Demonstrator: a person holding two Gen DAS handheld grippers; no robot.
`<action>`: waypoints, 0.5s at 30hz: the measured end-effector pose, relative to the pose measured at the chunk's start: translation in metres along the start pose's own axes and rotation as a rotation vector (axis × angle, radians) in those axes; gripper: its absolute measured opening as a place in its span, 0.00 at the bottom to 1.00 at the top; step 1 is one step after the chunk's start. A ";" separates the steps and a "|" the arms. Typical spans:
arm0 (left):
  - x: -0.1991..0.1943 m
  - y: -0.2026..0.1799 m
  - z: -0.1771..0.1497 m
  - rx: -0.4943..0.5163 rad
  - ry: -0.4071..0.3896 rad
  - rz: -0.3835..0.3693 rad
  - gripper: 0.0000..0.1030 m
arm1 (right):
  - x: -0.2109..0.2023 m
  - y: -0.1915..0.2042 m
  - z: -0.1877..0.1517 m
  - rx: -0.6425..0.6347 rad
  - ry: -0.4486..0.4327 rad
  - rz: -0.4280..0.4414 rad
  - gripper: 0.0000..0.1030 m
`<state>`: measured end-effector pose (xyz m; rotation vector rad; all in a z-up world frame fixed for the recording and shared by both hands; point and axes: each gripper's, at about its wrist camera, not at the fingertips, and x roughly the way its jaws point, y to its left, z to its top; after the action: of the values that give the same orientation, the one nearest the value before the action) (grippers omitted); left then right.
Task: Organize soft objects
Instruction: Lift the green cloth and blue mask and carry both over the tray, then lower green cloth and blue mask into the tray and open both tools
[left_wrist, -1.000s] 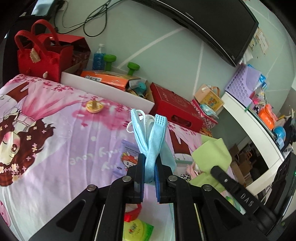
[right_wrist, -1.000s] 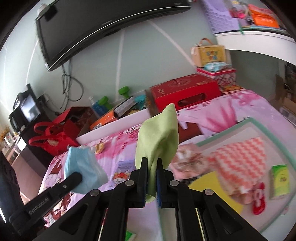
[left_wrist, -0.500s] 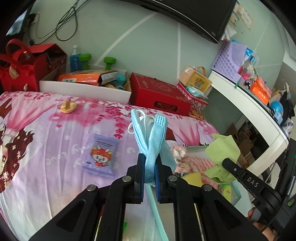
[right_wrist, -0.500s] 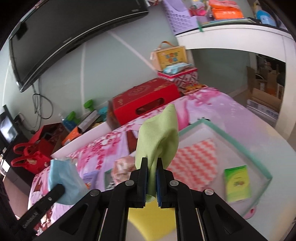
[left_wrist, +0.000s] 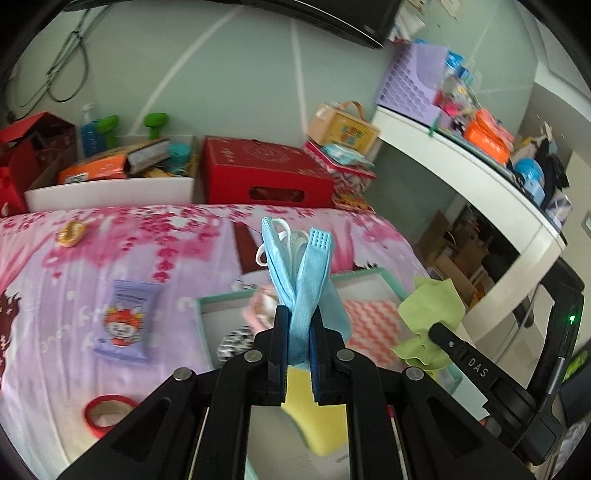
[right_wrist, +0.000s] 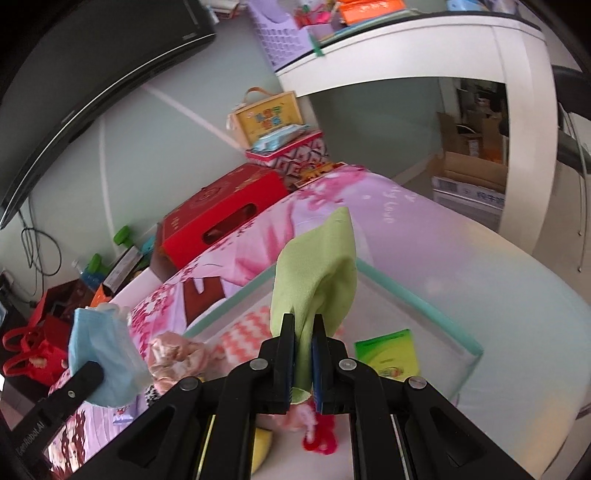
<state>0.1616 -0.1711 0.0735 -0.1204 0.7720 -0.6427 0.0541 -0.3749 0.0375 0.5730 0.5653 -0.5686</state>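
Observation:
My left gripper (left_wrist: 298, 314) is shut on a light blue face mask (left_wrist: 301, 280) that sticks up between its pads; the same mask (right_wrist: 99, 354) shows at the left of the right wrist view. My right gripper (right_wrist: 303, 321) is shut on a lime green cloth (right_wrist: 317, 273), also seen bunched (left_wrist: 430, 317) at the right of the left wrist view. Both hang above a white tray with a teal rim (right_wrist: 417, 295) on the pink bedspread. In the tray lie an orange zigzag cloth (left_wrist: 369, 325), a yellow piece (left_wrist: 314, 413) and a pinkish crumpled cloth (right_wrist: 177, 354).
A green packet (right_wrist: 388, 354) lies in the tray. On the bed are a purple snack packet (left_wrist: 125, 321), a red tape roll (left_wrist: 105, 413) and a small orange item (left_wrist: 71, 232). A red box (left_wrist: 266, 177), a white bin (left_wrist: 110, 188) and a white desk (left_wrist: 480, 173) stand beyond.
Both grippers have swung to the right across the bed and now hang over the tray. The mask and the green cloth stay gripped as before.

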 end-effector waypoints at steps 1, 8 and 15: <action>0.005 -0.007 -0.001 0.014 0.012 -0.009 0.09 | 0.000 -0.002 0.000 0.004 0.000 -0.003 0.08; 0.034 -0.035 -0.009 0.062 0.083 -0.041 0.09 | 0.012 -0.006 -0.002 0.004 0.053 -0.010 0.09; 0.061 -0.037 -0.019 0.043 0.148 -0.036 0.12 | 0.022 -0.009 -0.008 0.010 0.109 -0.044 0.12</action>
<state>0.1632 -0.2340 0.0347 -0.0476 0.8995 -0.7072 0.0611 -0.3840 0.0153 0.6047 0.6802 -0.5844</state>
